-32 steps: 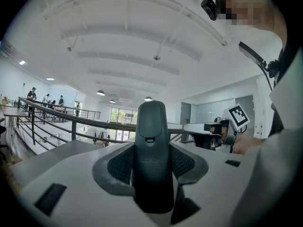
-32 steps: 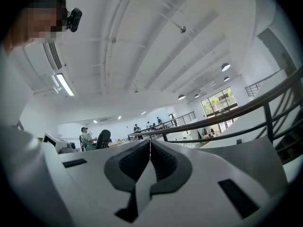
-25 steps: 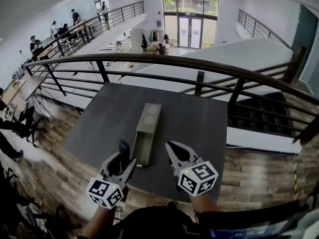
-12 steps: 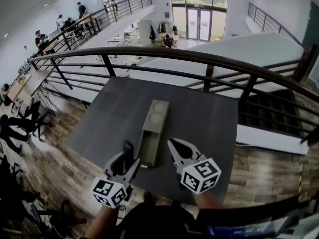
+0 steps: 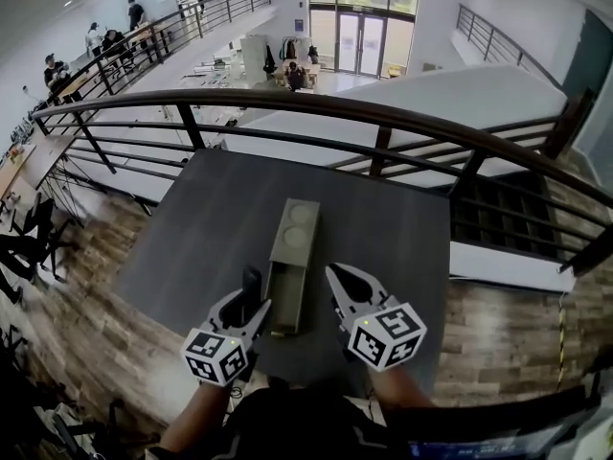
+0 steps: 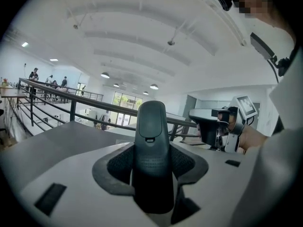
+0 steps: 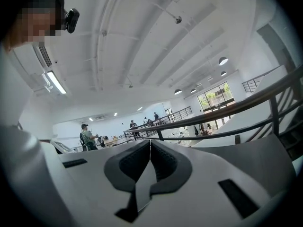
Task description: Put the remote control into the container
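A long olive-grey container (image 5: 291,249) lies lengthwise in the middle of the dark table (image 5: 201,228), with two round recesses at its far end. My left gripper (image 5: 249,300) hovers just left of the container's near end, shut on a dark remote control (image 5: 252,283) that sticks up past the fingertips. In the left gripper view the remote control (image 6: 151,150) fills the gap between the pads of the left gripper (image 6: 151,167). My right gripper (image 5: 347,290) hangs to the right of the container's near end. In its own view the right gripper (image 7: 149,157) is shut with nothing held.
A dark metal railing (image 5: 383,123) runs along the far side of the table, with a drop to a lower floor behind it. Wooden flooring (image 5: 498,324) lies right and left of the table. People (image 5: 101,41) stand on a far walkway.
The view has shifted slightly. Both grippers stay near the container's near end, the left still shut on the remote control and now a little closer to the container.
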Available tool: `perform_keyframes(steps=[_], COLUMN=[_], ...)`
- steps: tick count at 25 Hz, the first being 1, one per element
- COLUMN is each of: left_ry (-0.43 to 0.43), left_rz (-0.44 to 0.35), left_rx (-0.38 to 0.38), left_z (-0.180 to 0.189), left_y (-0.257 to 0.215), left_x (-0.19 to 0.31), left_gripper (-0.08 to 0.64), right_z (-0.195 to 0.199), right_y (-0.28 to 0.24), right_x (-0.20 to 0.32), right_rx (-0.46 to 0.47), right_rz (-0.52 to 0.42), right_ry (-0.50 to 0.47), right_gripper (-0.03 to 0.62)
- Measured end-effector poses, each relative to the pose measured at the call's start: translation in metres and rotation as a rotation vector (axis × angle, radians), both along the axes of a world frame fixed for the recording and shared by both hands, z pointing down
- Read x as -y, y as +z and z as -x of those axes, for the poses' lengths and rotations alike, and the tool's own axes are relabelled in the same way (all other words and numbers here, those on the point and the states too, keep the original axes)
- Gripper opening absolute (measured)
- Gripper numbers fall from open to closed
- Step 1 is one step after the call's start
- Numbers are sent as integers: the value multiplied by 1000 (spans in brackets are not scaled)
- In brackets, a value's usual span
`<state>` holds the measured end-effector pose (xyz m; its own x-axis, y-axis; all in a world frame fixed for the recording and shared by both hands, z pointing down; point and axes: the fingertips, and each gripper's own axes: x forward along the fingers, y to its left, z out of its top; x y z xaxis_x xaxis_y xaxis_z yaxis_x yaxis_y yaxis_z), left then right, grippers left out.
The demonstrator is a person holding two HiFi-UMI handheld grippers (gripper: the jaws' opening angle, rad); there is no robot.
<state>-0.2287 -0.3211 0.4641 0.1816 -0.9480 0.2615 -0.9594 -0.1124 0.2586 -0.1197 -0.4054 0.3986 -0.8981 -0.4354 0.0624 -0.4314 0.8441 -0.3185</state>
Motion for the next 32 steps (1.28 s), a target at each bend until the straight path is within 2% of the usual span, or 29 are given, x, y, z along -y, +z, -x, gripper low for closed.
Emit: perform_keyframes(steps=[12,16,22,27,32], left_ry=[58,98,137,140,103], left_rz=[47,111,251,342,407], left_rx=[15,49,-15,-11,18], left_z=[28,27,22,19,23], left_y=[35,66,124,163,193], left_x=[32,49,69,74,85], left_gripper=[217,216,216,217,218], right_z=[30,39,38,29,22], right_y=[5,9,16,22,31], right_x=[19,22,22,23,26], right_rx=[-43,-74,-102,-121,-142], right_rz=[-20,-33,-28,-22,-3], right_ry=[66,68,92,123,147], right_gripper=[2,2,2,2,2])
